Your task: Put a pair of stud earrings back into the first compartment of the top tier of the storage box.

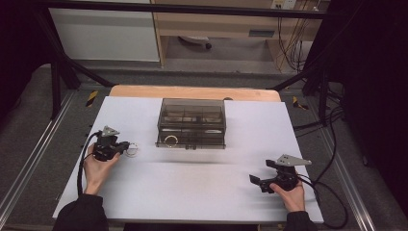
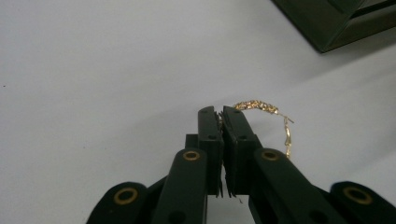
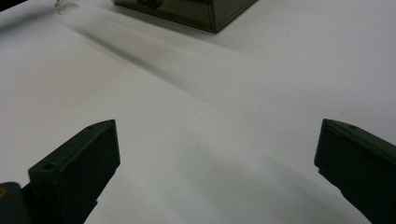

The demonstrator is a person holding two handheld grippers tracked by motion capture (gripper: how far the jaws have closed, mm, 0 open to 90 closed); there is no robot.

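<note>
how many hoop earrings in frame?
2. One earring pinched in the left gripper, left of the box; another hoop inside the box's front left. More may be hidden inside.

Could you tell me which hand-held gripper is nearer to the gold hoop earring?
Left. The left hand-held gripper is shut on the earring; the right hand-held gripper sits open across the table.

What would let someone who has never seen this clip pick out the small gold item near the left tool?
Start at the smoky translucent box in the middle of the white table, then look toward the person's left hand. The left tool is shut on a thin gold hoop earring with a sparkly, textured arc. It is the one bright gold thing outside the box, which holds a similar ring.
</note>
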